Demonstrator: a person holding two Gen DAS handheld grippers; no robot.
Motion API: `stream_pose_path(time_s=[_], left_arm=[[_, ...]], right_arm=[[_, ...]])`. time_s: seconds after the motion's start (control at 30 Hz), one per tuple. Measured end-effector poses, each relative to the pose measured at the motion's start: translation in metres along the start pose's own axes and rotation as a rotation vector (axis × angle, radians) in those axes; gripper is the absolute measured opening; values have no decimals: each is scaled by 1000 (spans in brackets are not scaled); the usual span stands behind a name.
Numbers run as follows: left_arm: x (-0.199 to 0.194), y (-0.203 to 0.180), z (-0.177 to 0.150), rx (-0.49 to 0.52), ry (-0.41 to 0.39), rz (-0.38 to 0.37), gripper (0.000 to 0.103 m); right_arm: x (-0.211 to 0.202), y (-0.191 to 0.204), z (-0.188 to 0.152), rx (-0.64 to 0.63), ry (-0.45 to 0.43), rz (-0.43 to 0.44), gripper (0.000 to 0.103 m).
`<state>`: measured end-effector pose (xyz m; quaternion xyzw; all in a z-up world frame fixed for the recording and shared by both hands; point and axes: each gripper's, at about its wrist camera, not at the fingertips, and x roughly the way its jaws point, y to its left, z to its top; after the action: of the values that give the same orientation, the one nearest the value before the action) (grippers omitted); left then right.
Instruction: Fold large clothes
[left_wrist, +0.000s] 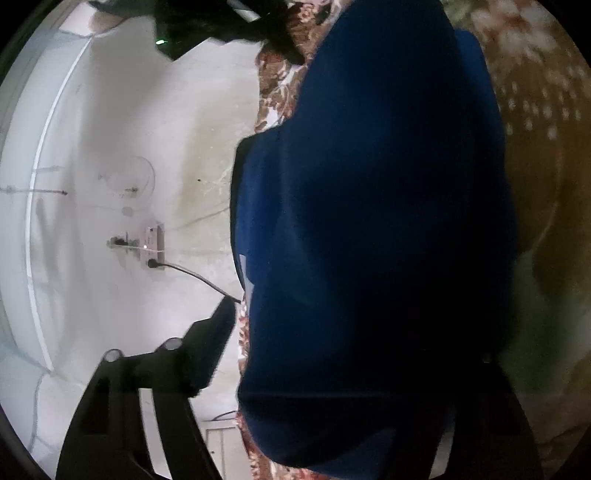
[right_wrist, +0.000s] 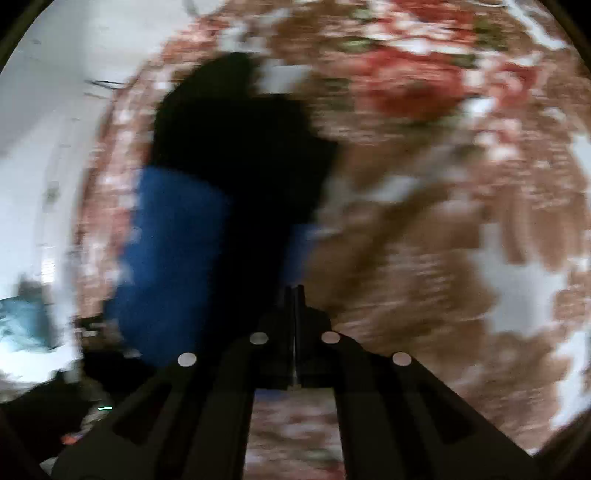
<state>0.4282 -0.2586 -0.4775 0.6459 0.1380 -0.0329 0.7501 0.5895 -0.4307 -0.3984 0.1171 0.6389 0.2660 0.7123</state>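
A dark blue garment fills the middle and right of the left wrist view, bulging close to the camera. My left gripper stands open. Its left finger shows bare beside the cloth, and the cloth hides the other finger. The right wrist view is blurred. In it the blue garment lies heaped on the bedspread with a black shadowed part above it. My right gripper is shut, its tips at the cloth's right edge. The blur hides whether any fabric is pinched.
A brown, red and white floral bedspread lies under the garment and also shows as the bedspread. A white wall carries a socket with a black cable. A teal object sits at the far left.
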Motion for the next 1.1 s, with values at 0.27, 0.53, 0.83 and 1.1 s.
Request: stream_pose_path(time_s=[0.27, 0.53, 0.83, 1.1], left_arm=[[-9, 10, 4, -48, 2, -20, 80], [-12, 9, 5, -89, -4, -15, 81], [-16, 5, 8, -107, -13, -8, 82], [-21, 7, 8, -101, -16, 6, 83]], right_arm=[[44, 43, 15, 21, 48, 118, 76], [58, 49, 19, 33, 103, 132, 59], [57, 64, 15, -25, 144, 119, 58], [59, 63, 15, -59, 130, 146, 8]])
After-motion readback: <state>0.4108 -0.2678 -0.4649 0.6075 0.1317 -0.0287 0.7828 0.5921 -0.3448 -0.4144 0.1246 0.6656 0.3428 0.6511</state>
